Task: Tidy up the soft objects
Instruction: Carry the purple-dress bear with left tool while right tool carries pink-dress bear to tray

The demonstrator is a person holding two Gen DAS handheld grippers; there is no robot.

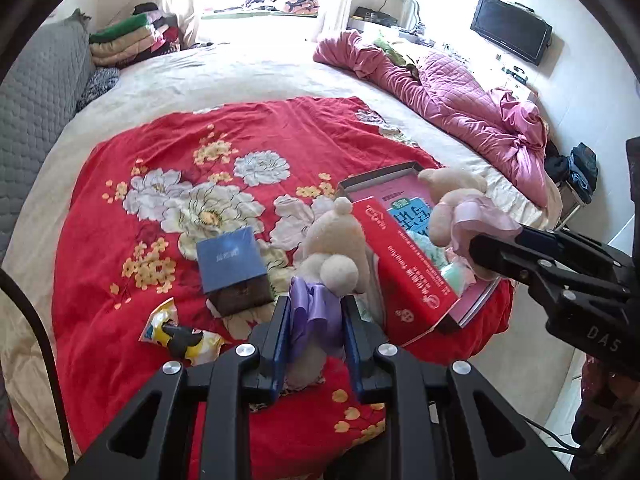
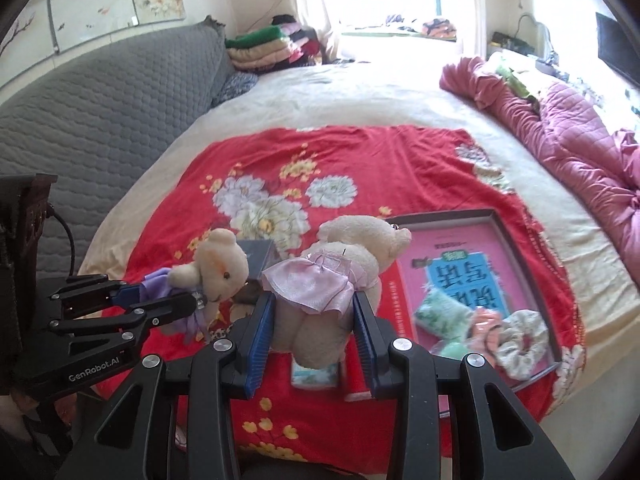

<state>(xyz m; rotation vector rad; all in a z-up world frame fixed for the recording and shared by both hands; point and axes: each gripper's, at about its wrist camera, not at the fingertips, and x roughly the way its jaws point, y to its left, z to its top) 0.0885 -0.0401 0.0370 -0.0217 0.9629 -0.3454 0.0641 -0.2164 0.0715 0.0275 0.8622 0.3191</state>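
Cream plush bear w/ purple ribbon [image 1: 328, 256] sits clamped in the left gripper [image 1: 316, 328], jaws nearly closed on it, above the red floral blanket [image 1: 160, 128]. Right gripper [image 2: 316, 328] squeezes a cream bear in pink dress [image 2: 340, 280], jaws wider. Only the right view shows scrunchies [image 2: 520, 340] inside the shallow cardboard tray [image 2: 500, 216]; only the left shows a blue box [image 1: 230, 264].

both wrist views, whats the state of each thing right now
left gripper: shut on the purple-dress bear
purple-dress bear: held off the bed
right gripper: shut on the pink-dress bear
pink-dress bear: held off the bed
shallow box: open, scrunchies inside
blue box: closed, on the red blanket
snack packet: crumpled, lying flat
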